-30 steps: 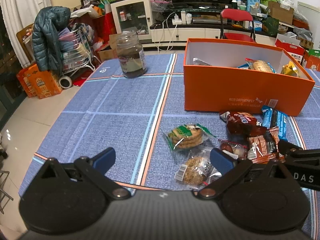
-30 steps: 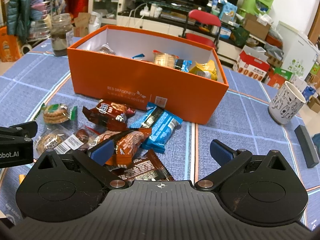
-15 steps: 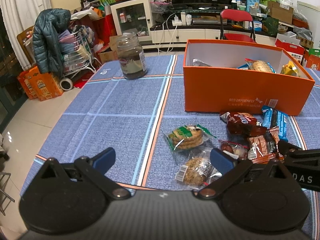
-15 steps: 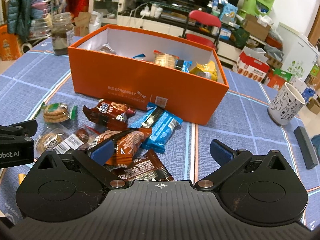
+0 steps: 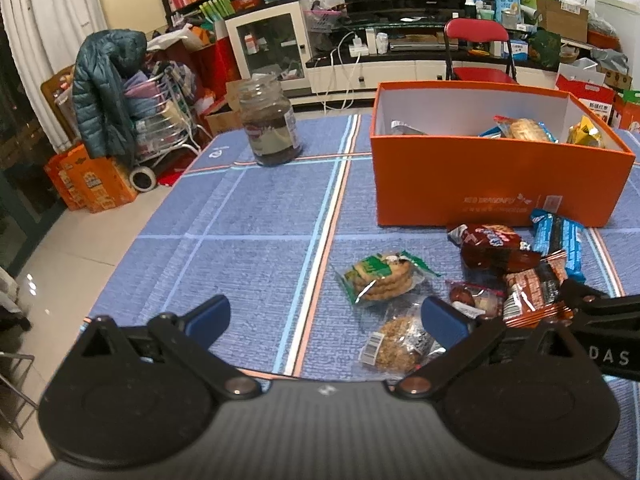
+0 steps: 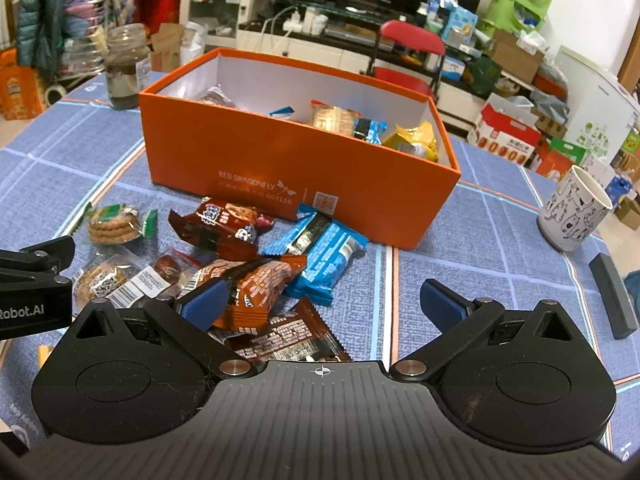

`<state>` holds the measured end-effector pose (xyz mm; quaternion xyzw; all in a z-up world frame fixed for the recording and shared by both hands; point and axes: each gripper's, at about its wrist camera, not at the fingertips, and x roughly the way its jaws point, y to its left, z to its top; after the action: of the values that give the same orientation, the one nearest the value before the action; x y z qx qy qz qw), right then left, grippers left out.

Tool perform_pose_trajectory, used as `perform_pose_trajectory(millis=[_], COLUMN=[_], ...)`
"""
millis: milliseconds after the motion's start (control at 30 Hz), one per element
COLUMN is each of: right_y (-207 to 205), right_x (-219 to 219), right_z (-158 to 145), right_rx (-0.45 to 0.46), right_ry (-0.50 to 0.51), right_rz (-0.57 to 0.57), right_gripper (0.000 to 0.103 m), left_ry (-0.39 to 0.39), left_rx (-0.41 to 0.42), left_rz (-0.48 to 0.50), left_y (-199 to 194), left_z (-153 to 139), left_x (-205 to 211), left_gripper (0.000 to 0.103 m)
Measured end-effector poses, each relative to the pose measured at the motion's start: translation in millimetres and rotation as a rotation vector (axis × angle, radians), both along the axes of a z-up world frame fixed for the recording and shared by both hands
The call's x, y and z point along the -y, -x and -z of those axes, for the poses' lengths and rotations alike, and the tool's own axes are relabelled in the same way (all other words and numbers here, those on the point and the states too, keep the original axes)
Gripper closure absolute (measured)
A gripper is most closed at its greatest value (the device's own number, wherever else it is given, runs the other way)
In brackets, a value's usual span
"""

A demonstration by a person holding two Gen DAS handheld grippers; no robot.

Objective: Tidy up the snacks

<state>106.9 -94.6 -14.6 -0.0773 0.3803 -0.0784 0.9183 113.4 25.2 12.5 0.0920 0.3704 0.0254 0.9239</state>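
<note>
An orange box (image 5: 500,184) (image 6: 304,168) holds several snacks on the blue tablecloth. In front of it lie loose snacks: a green-labelled cookie pack (image 5: 380,276) (image 6: 114,224), a clear oat cookie pack (image 5: 400,344) (image 6: 100,284), a dark red packet (image 5: 492,246) (image 6: 224,228), blue bars (image 5: 560,240) (image 6: 320,252) and brown wafer packets (image 6: 256,284). My left gripper (image 5: 326,318) is open and empty, low over the cloth left of the pile. My right gripper (image 6: 322,302) is open and empty, just above the brown packets.
A glass jar (image 5: 270,120) (image 6: 126,66) stands at the far left of the table. A white patterned mug (image 6: 574,210) and a dark flat bar (image 6: 612,296) sit to the right. A red chair (image 5: 478,48) and clutter stand beyond the table.
Both grippers have shifted only slightly; the left view has risen a little. No snack has moved.
</note>
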Motion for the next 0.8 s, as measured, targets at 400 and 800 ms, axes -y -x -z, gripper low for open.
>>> perform_pose_trajectory(millis=[400, 800], right_y=[-0.2, -0.4], right_x=[-4.5, -4.8], right_z=[2.1, 2.5], right_rx=[-0.004, -0.005], right_ry=[0.000, -0.001], right_rz=[-0.012, -0.017], right_gripper=[0.008, 0.008], left_ry=[0.003, 0.014], left_rx=[-0.020, -0.029], left_rz=[0.003, 0.004], left_y=[-1.8, -2.7], left_z=[2.5, 3.1], left_x=[0.3, -0.6], left_gripper=[0.002, 0.002])
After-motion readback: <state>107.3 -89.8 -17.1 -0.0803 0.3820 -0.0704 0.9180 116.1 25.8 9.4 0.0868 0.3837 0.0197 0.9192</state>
